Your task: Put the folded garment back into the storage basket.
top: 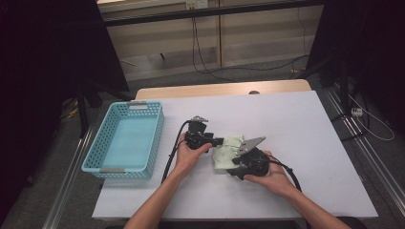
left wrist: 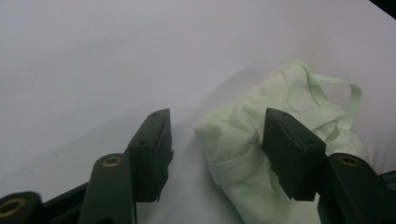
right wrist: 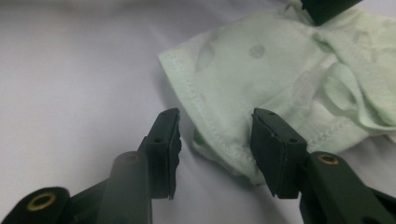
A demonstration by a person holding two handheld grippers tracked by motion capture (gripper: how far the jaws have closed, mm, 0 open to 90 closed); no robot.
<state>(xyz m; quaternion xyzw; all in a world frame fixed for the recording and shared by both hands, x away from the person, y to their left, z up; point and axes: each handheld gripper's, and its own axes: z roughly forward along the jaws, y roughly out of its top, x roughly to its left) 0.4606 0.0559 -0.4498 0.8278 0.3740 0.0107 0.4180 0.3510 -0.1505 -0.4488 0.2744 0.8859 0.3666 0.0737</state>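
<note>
A crumpled pale green cloth (top: 224, 155) with a thin loop strap lies mid-table on the white table top (top: 296, 133). My left gripper (top: 220, 141) comes at its left side. In the left gripper view, the cloth (left wrist: 289, 93) has a folded corner between the jaws of this gripper (left wrist: 217, 126). One pad rests against it and the other stands clear, so it is open. My right gripper (top: 237, 160) sits at the near right side. Its jaws (right wrist: 215, 121) straddle the stitched hem of the cloth (right wrist: 261, 65) without pinching it.
A light blue perforated basket (top: 95, 143) stands at the table's left side with nothing in it. Black cables trail from both grippers toward the near edge. Beyond the far edge are the floor, cables and dark stands.
</note>
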